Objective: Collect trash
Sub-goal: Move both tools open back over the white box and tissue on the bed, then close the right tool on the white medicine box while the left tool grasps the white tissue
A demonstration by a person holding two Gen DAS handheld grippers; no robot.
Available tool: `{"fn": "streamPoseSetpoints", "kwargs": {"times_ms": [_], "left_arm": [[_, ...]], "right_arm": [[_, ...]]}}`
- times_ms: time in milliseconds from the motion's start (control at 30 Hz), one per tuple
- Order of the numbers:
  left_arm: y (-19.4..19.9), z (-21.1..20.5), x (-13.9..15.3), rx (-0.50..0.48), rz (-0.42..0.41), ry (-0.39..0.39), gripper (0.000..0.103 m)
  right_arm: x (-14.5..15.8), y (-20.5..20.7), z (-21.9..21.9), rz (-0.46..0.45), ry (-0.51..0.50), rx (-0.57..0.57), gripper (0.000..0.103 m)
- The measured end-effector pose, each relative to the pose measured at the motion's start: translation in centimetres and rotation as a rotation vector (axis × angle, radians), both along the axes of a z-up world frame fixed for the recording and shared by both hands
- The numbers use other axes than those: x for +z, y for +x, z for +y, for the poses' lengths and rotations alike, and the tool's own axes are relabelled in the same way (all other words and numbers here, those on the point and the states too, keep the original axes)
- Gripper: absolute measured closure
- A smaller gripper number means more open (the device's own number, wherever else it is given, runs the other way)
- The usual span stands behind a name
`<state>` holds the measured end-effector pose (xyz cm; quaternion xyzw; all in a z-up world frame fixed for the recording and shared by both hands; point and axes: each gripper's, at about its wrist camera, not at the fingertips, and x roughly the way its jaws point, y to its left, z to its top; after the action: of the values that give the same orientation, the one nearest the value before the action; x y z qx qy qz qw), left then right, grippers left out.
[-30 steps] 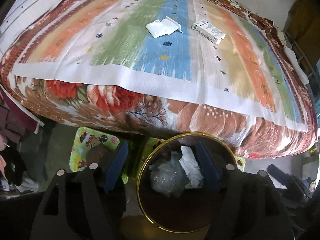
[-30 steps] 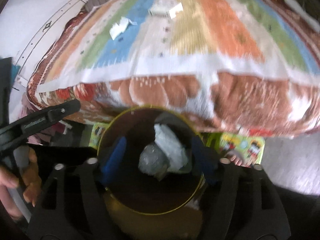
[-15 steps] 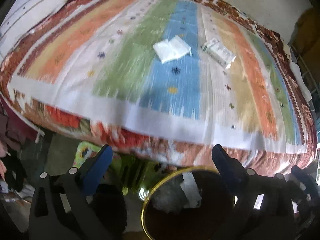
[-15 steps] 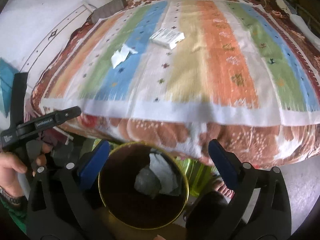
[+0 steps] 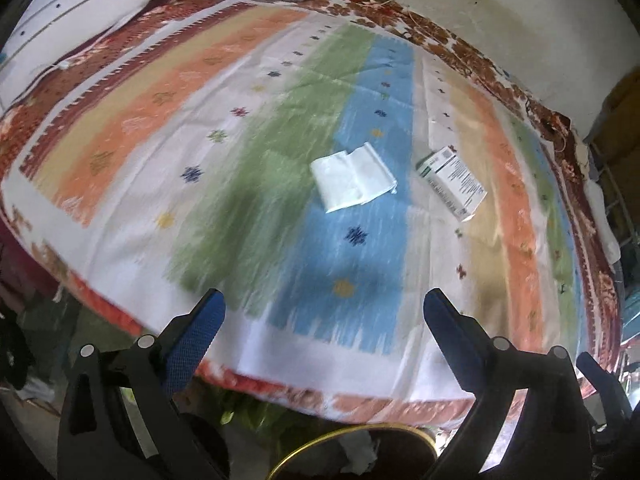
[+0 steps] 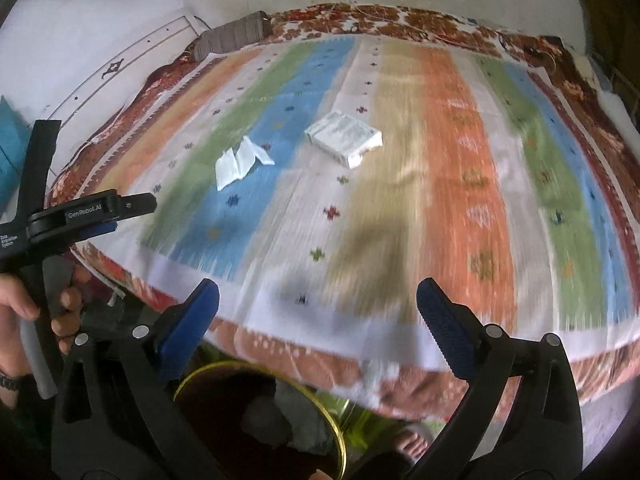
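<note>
Both views daylit, fairly bright, soft and diffuse; source not visible. Heavy fisheye: bed [image 5: 280, 160] bulges, corners vignette to black. Motion blur streaks the stripes, worst toward the near edge; paper [image 5: 354, 182] and box [image 5: 454, 180] stay readable, softer in the right view [image 6: 344, 138]. Faint dark shadows fall on the cover ahead of the fingers [image 5: 200, 340]. Fingers sharp. Below the bed edge it's dim; bin [image 6: 340, 432] rim glints gold.
</note>
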<state>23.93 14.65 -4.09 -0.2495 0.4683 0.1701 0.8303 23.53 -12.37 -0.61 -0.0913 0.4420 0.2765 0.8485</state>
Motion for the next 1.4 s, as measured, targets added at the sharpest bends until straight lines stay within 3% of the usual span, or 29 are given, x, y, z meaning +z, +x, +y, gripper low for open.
{"fn": "streamPoseSetpoints", "kwargs": {"times_ms": [400,700,900,1167,1333,1400], "left_arm": [[4.8,2.1,-3.1,0.066,-0.009,-0.113,0.006],[7.9,3.2,-4.0,0.068,-0.029,-0.148,0.006],[9.1,3.8,-5.4,0.079,-0.02,-0.085,0.006],[12.2,4.4,-5.7,0.027,-0.042,-0.161,0.006],[13.3,4.5,-6.2,0.056,-0.017,-0.119,0.01],[13.9,4.3,-6.8,0.04,0.03,-0.085,0.015]], "right_arm": [[-1.6,4.3,2.8,-0.052,-0.053,0.099,0.009],[-3.7,6.8,5.8,-0.104,-0.134,0.181,0.009],[-4.4,9.5,7.7,-0.124,-0.194,0.227,0.009],[-5.4,13.4,9.5,-0.142,-0.259,0.263,0.009],[-6.6,15.9,11.0,-0.147,-0.303,0.302,0.009],[-7.0,16.9,11.7,-0.15,-0.336,0.322,0.009]]}}
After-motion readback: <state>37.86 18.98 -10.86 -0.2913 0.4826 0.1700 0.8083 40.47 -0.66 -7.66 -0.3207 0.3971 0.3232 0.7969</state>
